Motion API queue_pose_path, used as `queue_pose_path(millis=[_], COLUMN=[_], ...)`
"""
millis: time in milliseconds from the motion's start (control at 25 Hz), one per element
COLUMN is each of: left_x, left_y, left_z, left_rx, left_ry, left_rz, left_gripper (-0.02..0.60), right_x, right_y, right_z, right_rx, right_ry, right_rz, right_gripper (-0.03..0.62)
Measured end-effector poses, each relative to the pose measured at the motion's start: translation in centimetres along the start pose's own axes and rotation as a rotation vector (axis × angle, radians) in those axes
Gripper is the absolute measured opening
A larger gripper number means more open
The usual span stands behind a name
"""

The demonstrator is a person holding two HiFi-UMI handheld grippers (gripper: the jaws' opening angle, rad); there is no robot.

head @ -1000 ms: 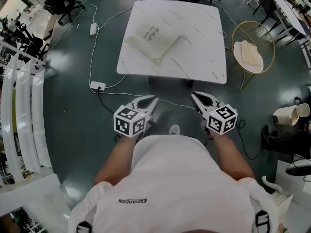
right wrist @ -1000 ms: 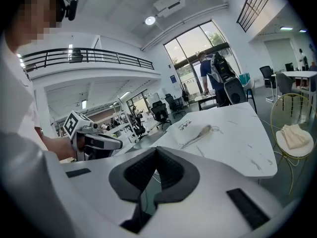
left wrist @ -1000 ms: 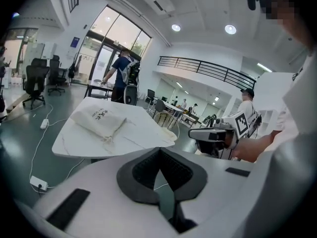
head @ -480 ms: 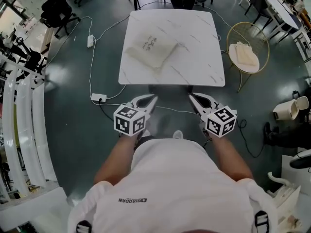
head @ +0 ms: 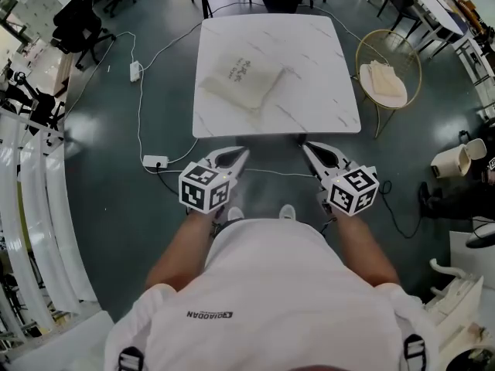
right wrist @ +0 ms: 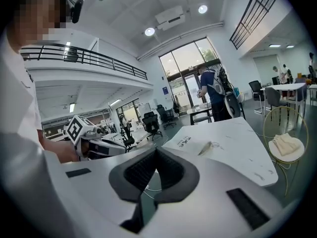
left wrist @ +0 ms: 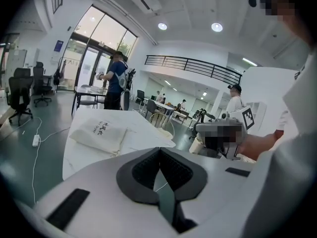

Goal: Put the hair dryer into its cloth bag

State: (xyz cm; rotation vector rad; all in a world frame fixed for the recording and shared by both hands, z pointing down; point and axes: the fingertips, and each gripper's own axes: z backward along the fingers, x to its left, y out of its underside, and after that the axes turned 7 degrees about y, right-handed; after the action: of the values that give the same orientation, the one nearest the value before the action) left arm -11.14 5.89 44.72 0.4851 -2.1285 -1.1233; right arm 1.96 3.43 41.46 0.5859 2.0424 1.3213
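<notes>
A cream cloth bag [head: 240, 82] with dark print lies flat on the left half of the white marble table [head: 309, 91]. It also shows in the left gripper view [left wrist: 101, 133] and the right gripper view [right wrist: 194, 144]. I see no hair dryer outside the bag. My left gripper [head: 241, 154] and right gripper [head: 306, 147] hang side by side over the floor just short of the table's near edge. Both are shut and empty, their pads meeting in the left gripper view [left wrist: 159, 155] and the right gripper view [right wrist: 156, 155].
A gold wire chair [head: 414, 60] holding a folded cream cloth [head: 384, 84] stands right of the table. White power strips [head: 155, 161] and cables lie on the dark floor at the left. Office chairs and desks stand around, and people stand farther back.
Both grippers have moved forward and a little up towards the table's near edge, still shut. The table and bag now sit closer in the head view.
</notes>
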Motion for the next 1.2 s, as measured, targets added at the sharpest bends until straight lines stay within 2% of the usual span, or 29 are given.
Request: queue_pose_path(millis=[360, 1200], left_x=[1.9, 2.4], left_y=[1.1, 0.0], left_z=[1.3, 0.6], left_rx=[0.025, 0.014], left_ry=[0.021, 0.023], left_rz=[0.007, -0.002], left_gripper=[0.029, 0.029], right_x=[1.2, 0.1], right_y=[2.5, 2.1], right_z=[-1.6, -1.8], right_rx=[0.048, 0.048], right_ry=[0.033, 0.044], right_rz=[-0.024, -0.039], right_gripper=[0.021, 0.021])
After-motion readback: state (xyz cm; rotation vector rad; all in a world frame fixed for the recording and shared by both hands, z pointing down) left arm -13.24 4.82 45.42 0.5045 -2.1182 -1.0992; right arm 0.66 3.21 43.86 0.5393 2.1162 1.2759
